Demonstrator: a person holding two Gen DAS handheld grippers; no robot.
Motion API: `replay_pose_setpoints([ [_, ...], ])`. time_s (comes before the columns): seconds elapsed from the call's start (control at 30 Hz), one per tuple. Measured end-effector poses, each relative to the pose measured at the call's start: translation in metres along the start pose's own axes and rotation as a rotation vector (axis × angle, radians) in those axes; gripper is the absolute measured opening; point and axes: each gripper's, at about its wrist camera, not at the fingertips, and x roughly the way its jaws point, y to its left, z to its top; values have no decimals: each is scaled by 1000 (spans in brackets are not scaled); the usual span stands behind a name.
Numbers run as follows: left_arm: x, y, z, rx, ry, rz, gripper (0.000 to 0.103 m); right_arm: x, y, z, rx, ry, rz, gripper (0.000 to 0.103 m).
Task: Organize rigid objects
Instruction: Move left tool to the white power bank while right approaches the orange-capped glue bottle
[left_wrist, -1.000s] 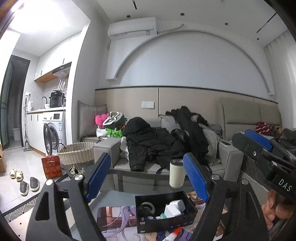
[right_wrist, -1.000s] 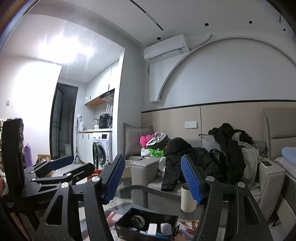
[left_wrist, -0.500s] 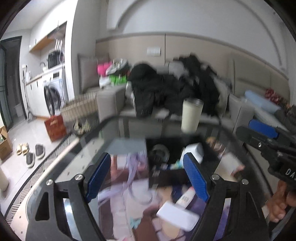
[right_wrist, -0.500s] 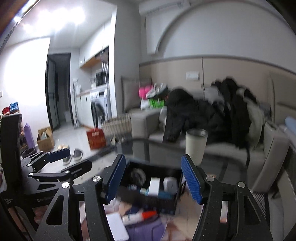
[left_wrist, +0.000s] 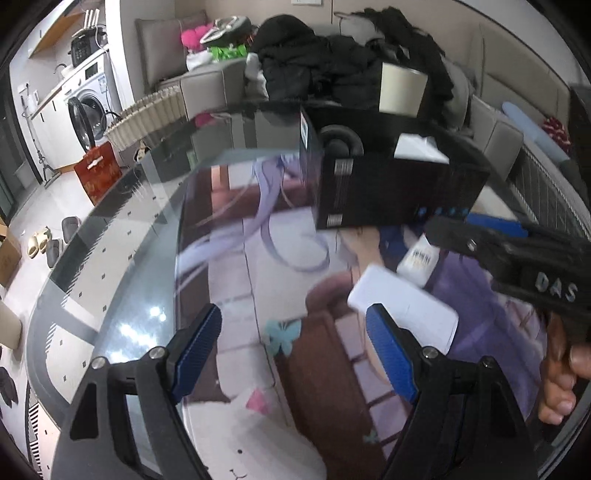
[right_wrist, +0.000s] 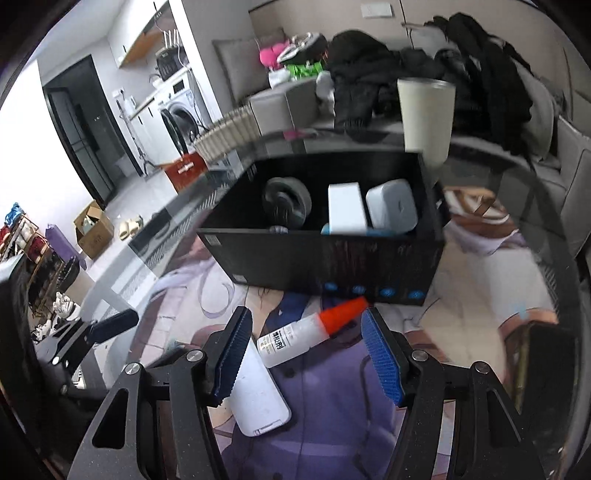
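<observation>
On the glass table (left_wrist: 122, 266), over its printed mat, I held my right gripper (right_wrist: 306, 354) jaws wide above the white glue bottle with the orange cap (right_wrist: 306, 332), which lay just short of the open black cardboard box (right_wrist: 332, 258). My left gripper (left_wrist: 291, 350), equally wide and empty, hovered beside the flat white rectangular device (left_wrist: 402, 306). Left of the box the table offered free room.

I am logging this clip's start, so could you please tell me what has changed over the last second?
Both grippers tipped down from the sofa wall toward the glass table and moved closer. The open right gripper now frames the white glue bottle with the orange cap; the open left gripper hovers beside the flat white rectangular case. Nothing was grasped or released. The black storage box and its contents stayed put.
</observation>
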Motion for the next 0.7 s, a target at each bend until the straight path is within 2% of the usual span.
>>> replay_pose_setpoints([
  [0.3, 4, 0, -6, 9, 49, -27, 81, 34, 8, -5, -30, 73, -53, 61],
  [0.57, 9, -22, -3, 42, 80, -60, 81, 27, -5, -13, -68, 77, -70, 32],
  [0.7, 12, -43, 1, 74, 82, -71, 81, 18, -22, -18, -59, 82, -64, 25],
])
